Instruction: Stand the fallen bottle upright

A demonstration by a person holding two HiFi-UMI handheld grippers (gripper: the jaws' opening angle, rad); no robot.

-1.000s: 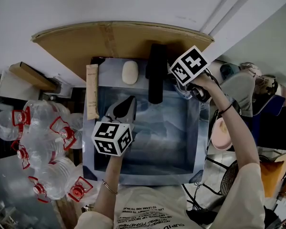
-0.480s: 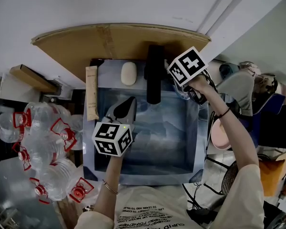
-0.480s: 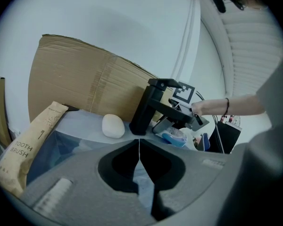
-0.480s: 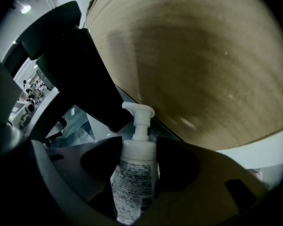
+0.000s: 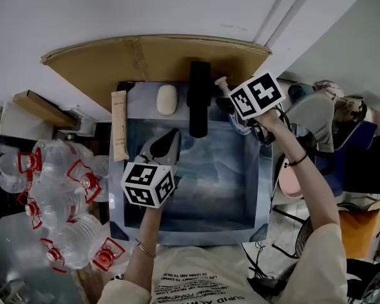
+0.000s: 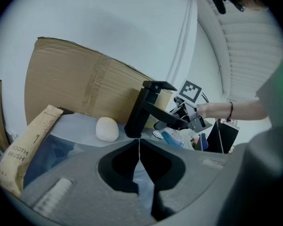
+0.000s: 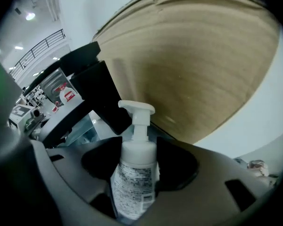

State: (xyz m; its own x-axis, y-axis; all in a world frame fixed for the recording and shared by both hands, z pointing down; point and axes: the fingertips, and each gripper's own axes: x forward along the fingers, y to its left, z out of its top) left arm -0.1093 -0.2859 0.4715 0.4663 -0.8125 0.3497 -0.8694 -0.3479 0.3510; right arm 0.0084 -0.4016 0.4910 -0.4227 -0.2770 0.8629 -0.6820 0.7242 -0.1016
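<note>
clamping the pump bottle [image 7: 132,187], the right gripper [image 7: 137,147] holds it beside the faucet [image 5: 198,100] (pump toward the cardboard [image 5: 152,56]). the left gripper [image 6: 139,147] has its jaws together over the sink [image 5: 221,182].

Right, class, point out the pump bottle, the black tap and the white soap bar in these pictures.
pump bottle [image 7: 134,173], right gripper view, on its printed label.
black tap [image 6: 140,111], left gripper view, on its upright column.
white soap bar [image 5: 166,99], head view, on its top face.

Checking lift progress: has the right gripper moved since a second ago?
Yes. In the head view, the right gripper, holding the pump bottle, has shifted right, away from the black faucet.
</note>
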